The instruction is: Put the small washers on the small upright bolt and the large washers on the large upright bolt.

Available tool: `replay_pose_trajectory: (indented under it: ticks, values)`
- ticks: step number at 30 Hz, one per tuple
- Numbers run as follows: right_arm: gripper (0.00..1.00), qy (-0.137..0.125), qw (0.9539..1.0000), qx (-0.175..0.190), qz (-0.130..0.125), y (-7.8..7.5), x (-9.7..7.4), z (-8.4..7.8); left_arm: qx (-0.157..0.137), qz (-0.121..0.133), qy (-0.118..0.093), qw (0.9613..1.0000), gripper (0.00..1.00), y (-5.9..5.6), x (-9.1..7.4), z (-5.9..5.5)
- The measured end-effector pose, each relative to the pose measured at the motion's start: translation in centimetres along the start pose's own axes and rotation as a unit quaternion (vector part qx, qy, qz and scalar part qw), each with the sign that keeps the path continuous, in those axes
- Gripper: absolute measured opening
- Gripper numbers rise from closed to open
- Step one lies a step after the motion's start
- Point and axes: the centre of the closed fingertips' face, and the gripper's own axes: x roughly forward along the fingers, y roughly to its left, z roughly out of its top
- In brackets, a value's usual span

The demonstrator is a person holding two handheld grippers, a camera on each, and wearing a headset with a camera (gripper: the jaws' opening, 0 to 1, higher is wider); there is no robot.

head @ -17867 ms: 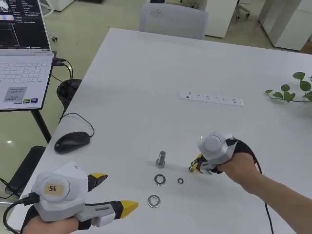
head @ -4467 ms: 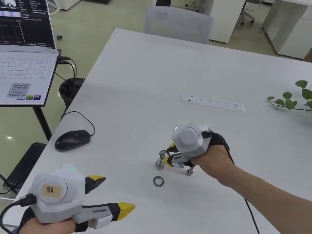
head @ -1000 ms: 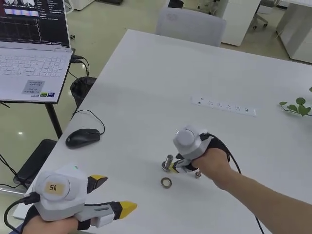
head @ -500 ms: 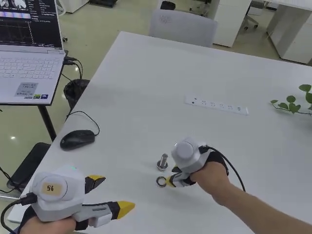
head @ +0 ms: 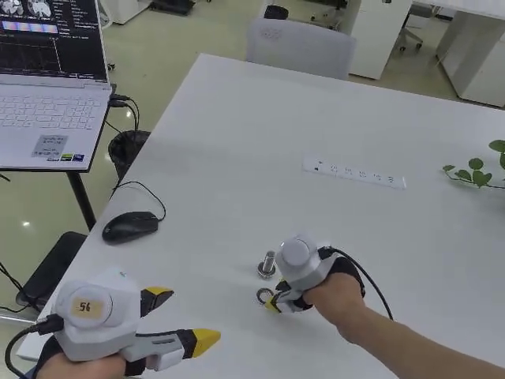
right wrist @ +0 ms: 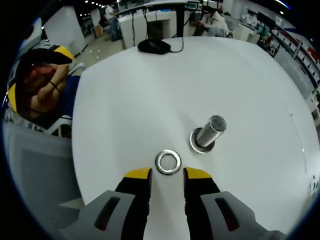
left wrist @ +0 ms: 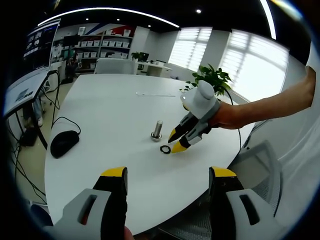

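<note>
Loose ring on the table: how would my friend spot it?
On the white table, find the upright silver bolt. The loose washer lies flat beside it, just ahead of the right gripper's yellow tongs. The other washer sits around the bolt's foot.

An office is showing: a laptop [head: 47, 87] is glowing off the bench's [head: 237, 134] left edge, a mouse [head: 130, 227] and power strip [head: 353, 173] are lying on it, and a chair [head: 296, 47] is standing at its far edge.

White left gripper [head: 183, 317] marked 56, white right gripper [head: 271, 303], yellow-tipped jaws
</note>
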Motion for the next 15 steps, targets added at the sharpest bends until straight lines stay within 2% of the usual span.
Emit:
replay_pose_trajectory:
  ticks: [7, 8, 12, 15]
  values:
    - [0.29, 0.013, 0.9999, -0.009, 0.005, 0.15, 1.04, -0.12, -0.002, 0.006, 0.0, 1.0, 0.65, 0.41, -0.49, -0.14]
    - [0.29, 0.007, 0.9998, -0.018, 0.003, 0.07, 0.95, 0.11, -0.003, 0.006, 0.0, 1.0, 0.65, 0.46, -0.54, -0.13]
    - [0.29, 0.012, 0.999, -0.042, 0.003, 0.09, 0.98, 0.06, -0.004, 0.008, 0.0, 1.0, 0.65, 0.53, -0.61, -0.08]
    - [0.29, 0.011, 0.9988, -0.047, 0.008, 0.03, 1.03, 0.1, -0.003, 0.006, 0.001, 1.0, 0.65, 0.47, -0.42, -0.12]
